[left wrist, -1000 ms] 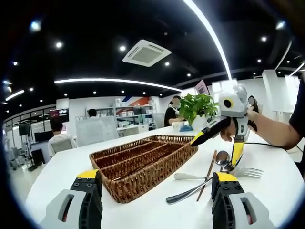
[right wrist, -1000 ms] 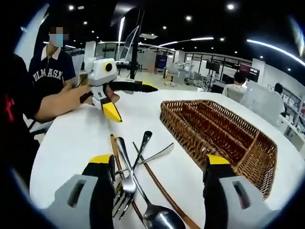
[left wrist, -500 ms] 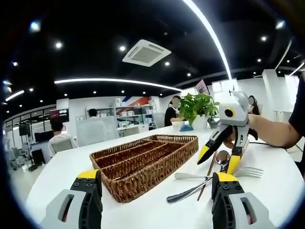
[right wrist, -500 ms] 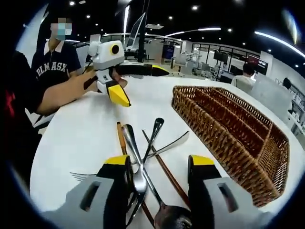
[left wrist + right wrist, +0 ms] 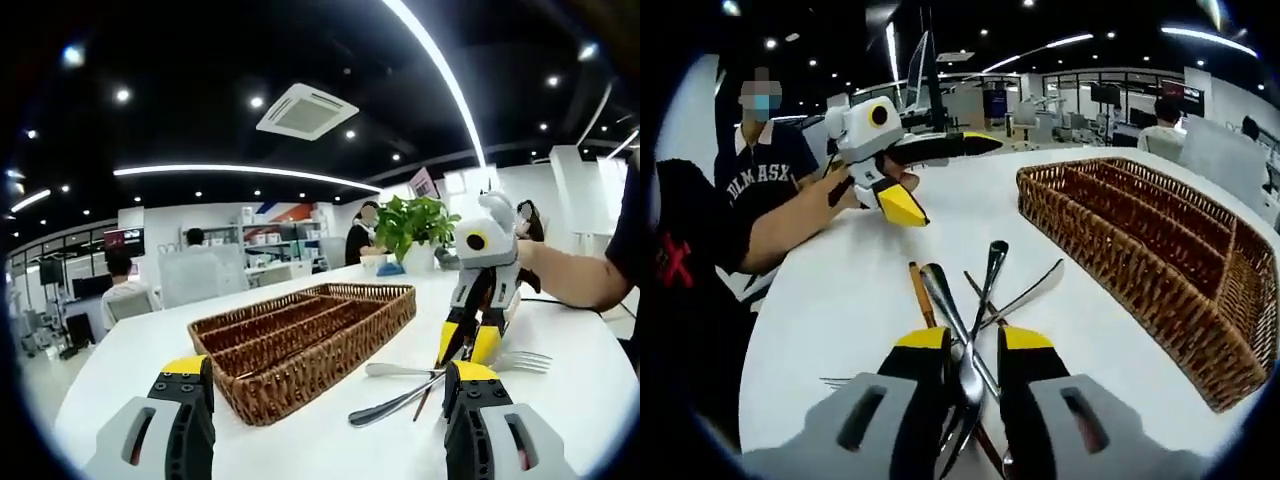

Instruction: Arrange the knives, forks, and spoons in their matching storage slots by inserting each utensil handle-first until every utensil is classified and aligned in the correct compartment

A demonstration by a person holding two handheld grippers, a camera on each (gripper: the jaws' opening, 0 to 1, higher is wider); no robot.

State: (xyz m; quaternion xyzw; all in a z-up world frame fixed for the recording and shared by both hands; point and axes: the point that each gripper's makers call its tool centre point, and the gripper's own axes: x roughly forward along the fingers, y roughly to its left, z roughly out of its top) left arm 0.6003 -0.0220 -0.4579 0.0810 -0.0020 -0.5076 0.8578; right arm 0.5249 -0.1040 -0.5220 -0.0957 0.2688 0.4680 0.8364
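Two right tool [image 5: 973,345] jaws pinch a shiny steel utensil [image 5: 952,318]

Wicker tray [image 5: 1160,260] is set on white table [image 5: 840,300], compartments open from above, nothing seen inside. Bare table is left between tray and utensil pile [image 5: 980,300], wide enough for passage. Pile is crossed: spoon [image 5: 400,400], fork [image 5: 515,362], chopsticks [image 5: 436,365] overlapped, so single pickup is obstructed. Right gripper [image 5: 975,345] is closed down onto pile, jaws nearly together round a handle. Left gripper [image 5: 915,165] is held w/ jaws apart above table, beyond pile. Plant [image 5: 415,225] stands at far edge.
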